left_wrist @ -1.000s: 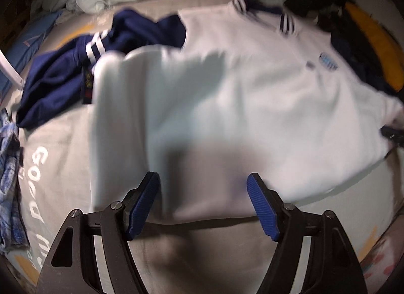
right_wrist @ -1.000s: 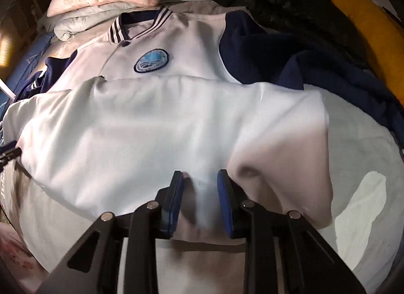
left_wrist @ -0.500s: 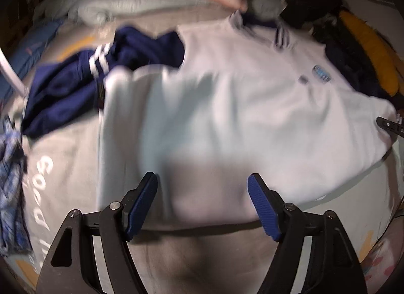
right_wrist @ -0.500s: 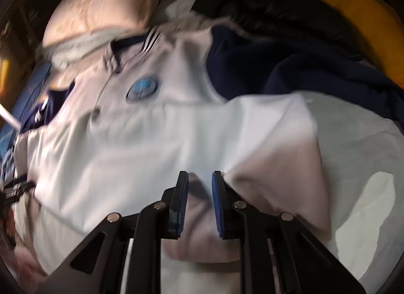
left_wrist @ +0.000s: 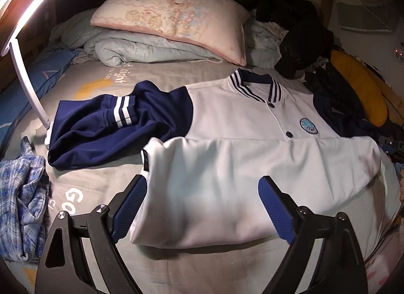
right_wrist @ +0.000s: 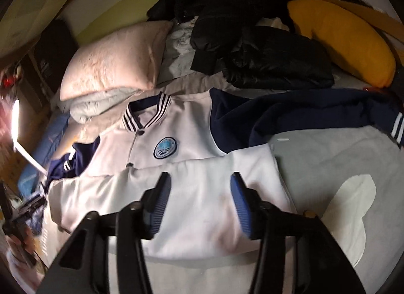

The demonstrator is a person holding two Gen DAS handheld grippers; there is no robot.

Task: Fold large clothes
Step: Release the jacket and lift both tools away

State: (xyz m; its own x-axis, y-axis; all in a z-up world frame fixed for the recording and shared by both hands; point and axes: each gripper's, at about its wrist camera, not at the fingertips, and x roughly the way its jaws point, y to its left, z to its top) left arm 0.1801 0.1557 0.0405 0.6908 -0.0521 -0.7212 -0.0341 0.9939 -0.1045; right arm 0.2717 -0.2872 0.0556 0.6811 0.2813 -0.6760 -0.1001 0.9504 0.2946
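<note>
Handling a soft varsity jacket mid-fold

Lying face up on the grey bedsheet (left_wrist: 176, 79), the white varsity jacket (left_wrist: 252, 117) had its lower half turned up over the body, the folded edge nearest both cameras and the striped collar (left_wrist: 255, 84) toward the pink pillow (left_wrist: 174, 16). Its 2 navy sleeves were not yet tucked: the left sleeve (left_wrist: 106, 122) sat bunched beside the body, the right sleeve (right_wrist: 315, 117) trailed outward across the sheet.

The left gripper (left_wrist: 202, 208) hovered over the fold with its jaws spread wide and opening, white cloth showing between them but no pad pressing on it. The right gripper (right_wrist: 199, 198) was likewise opening above the fold, pads clear of the fabric.

The jacket looked like thick, limp knit: light enough to lift by a pinch, yet floppy, likely to sag and drag whatever hung free. It seemed neither slippery nor fragile. Sensible holds appeared to be each ribbed cuff (left_wrist: 121, 114), or the shoulder seam, so a sleeve could be laid flat across the chest
</note>
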